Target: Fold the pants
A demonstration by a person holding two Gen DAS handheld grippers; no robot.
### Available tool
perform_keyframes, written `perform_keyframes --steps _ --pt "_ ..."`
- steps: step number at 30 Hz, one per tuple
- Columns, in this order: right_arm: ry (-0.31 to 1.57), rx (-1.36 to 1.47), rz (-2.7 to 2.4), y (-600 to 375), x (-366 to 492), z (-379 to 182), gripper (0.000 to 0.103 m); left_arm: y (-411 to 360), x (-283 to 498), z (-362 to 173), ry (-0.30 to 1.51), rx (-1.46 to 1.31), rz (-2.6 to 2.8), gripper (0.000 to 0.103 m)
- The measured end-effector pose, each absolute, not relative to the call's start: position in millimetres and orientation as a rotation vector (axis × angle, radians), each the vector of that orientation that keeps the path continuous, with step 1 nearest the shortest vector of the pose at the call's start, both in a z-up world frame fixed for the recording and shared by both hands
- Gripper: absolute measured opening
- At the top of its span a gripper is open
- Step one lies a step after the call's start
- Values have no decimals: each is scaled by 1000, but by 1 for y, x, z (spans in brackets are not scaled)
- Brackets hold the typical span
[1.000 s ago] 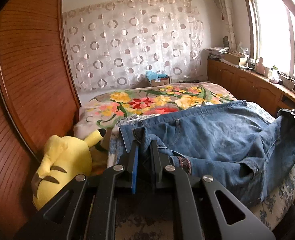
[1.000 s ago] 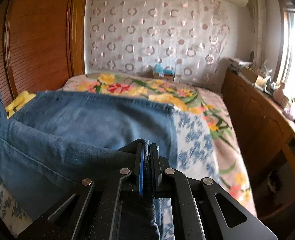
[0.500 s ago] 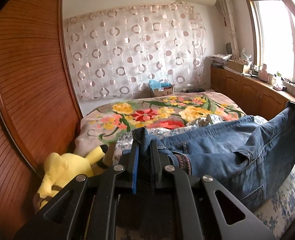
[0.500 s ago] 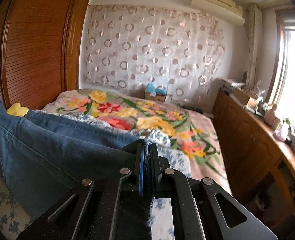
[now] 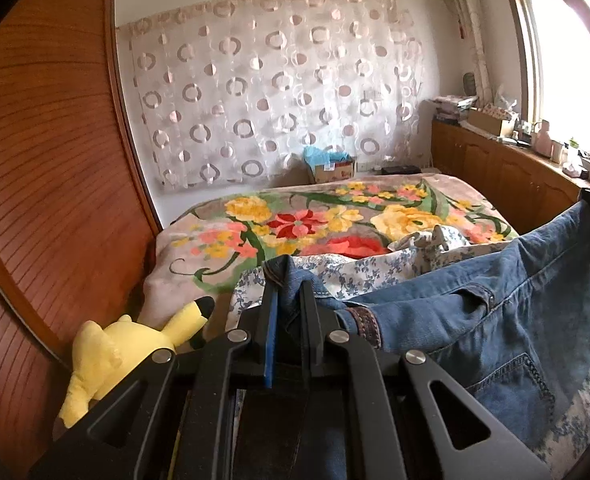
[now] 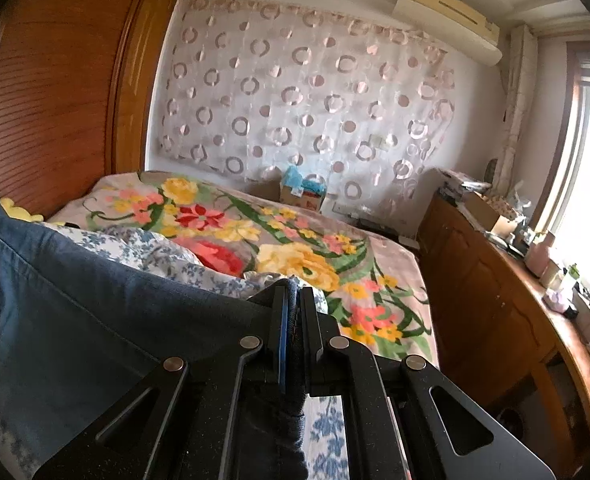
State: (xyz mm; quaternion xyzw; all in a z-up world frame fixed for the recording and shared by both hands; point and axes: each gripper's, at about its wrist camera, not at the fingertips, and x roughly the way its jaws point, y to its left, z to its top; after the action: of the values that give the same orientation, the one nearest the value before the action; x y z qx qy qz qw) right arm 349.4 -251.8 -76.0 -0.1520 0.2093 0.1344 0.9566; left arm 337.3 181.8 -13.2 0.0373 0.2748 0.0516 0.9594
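Two grippers are holding one pair of blue jeans (image 5: 475, 320) above the near end of the bed. The left gripper (image 5: 287, 300) is pinching a bunch of denim at the waistband between nearly closed fingers, and the right gripper (image 6: 293, 308) is pinching a folded edge of the jeans (image 6: 75, 300) in the same way. Between them the denim is hanging in a slack span, with its lower part lying on the blue-flowered sheet (image 5: 375, 272).

Beyond the sheet a bright floral blanket (image 5: 295, 224) is covering the far part of the bed, and a cardboard box (image 5: 333, 168) is standing behind it under the circle-patterned curtain (image 5: 275, 92). A wooden cabinet (image 6: 495, 288) with small things on its top is running along the window side.

Only the left wrist view is showing the yellow plush toy (image 5: 123, 344) fully, lying against the slatted wooden panel (image 5: 47, 184), and the other gripper's tip at its right edge. Only the right wrist view is showing the air conditioner (image 6: 447, 20) whole.
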Motion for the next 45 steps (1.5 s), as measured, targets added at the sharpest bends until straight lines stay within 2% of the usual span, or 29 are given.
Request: perform_keyframes --steps 13,21,23,25,27,28,30,34,37,45 --pt "477 -334 267 -229 420 -79 5 195 382 -36 625 57 132 11" --pt "506 -337 275 -230 430 -75 5 191 382 -41 649 58 138 11" --pt "512 -329 271 -234 428 -73 10 187 377 -41 659 68 136 17" --pt "506 -330 245 -237 422 -70 23 186 370 -39 657 66 127 23" --pt "503 -311 257 -243 412 -66 28 185 360 -35 647 59 120 37" --pt "508 -303 264 -246 407 -65 32 185 357 -33 640 55 112 49" --pt "511 -293 259 -254 397 -61 39 182 350 -29 627 45 88 54" --pt "509 -268 259 -264 373 -55 46 172 330 -24 610 28 44 81" --pt "521 -233 278 -277 351 -53 52 161 317 -26 603 25 15 84" --pt "608 -230 310 -306 294 -59 53 125 289 -44 616 52 -36 84"
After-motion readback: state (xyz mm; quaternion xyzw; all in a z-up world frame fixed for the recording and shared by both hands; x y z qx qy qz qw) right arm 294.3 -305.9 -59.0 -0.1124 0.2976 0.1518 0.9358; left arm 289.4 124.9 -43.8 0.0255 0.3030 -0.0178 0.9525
